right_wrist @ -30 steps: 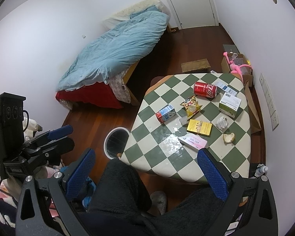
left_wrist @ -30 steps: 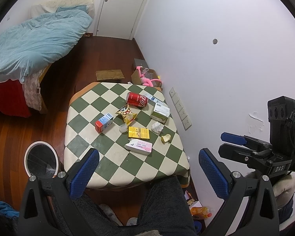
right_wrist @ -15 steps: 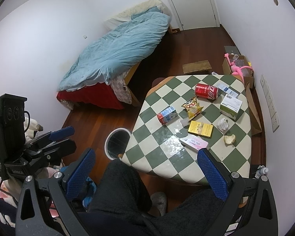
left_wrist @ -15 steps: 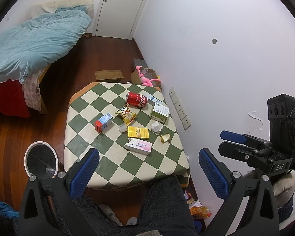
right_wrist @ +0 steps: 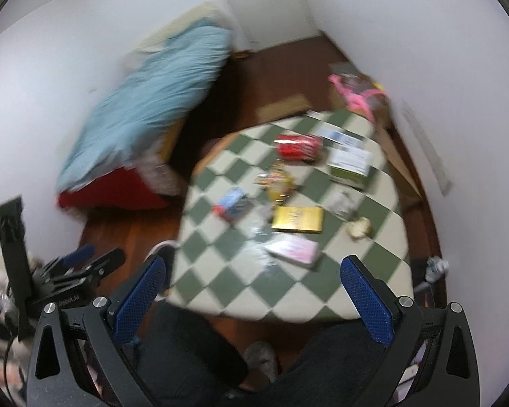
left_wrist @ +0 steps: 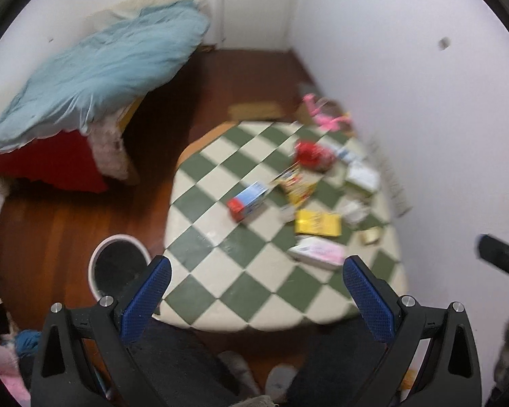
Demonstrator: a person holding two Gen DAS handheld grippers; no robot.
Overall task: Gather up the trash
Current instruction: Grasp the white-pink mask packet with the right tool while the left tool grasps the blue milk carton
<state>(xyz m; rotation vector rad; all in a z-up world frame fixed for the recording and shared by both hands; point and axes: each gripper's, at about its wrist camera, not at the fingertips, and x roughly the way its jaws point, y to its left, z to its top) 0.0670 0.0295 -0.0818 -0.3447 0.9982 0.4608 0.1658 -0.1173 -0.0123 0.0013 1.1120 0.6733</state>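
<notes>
Trash lies scattered on a green-and-white checked table [left_wrist: 241, 285] [right_wrist: 288, 291]: a red can [left_wrist: 310, 154] [right_wrist: 298, 146], a snack bag [left_wrist: 297, 185] [right_wrist: 278, 179], a small blue-and-red carton [left_wrist: 247, 200] [right_wrist: 230, 203], a yellow packet [left_wrist: 317, 222] [right_wrist: 297, 218], a pink pack [left_wrist: 317, 251] [right_wrist: 293, 249], a green-and-white box [left_wrist: 361, 176] [right_wrist: 349, 162] and crumpled bits. A white-rimmed bin [left_wrist: 117, 266] stands on the floor left of the table. My left gripper [left_wrist: 256, 291] and right gripper [right_wrist: 251, 288] hover open high above the table's near edge, holding nothing. Both views are blurred.
A bed with a blue duvet [left_wrist: 95, 71] [right_wrist: 152, 101] fills the left. Pink items in a box [left_wrist: 322, 115] [right_wrist: 356, 95] sit on the floor behind the table by the white wall. The person's dark-clad legs [left_wrist: 193, 366] [right_wrist: 193, 356] are below the grippers.
Both grippers have swung towards the table, which now looks larger and more central in each view. The frames have become blurred by motion. Jaws stay open.
</notes>
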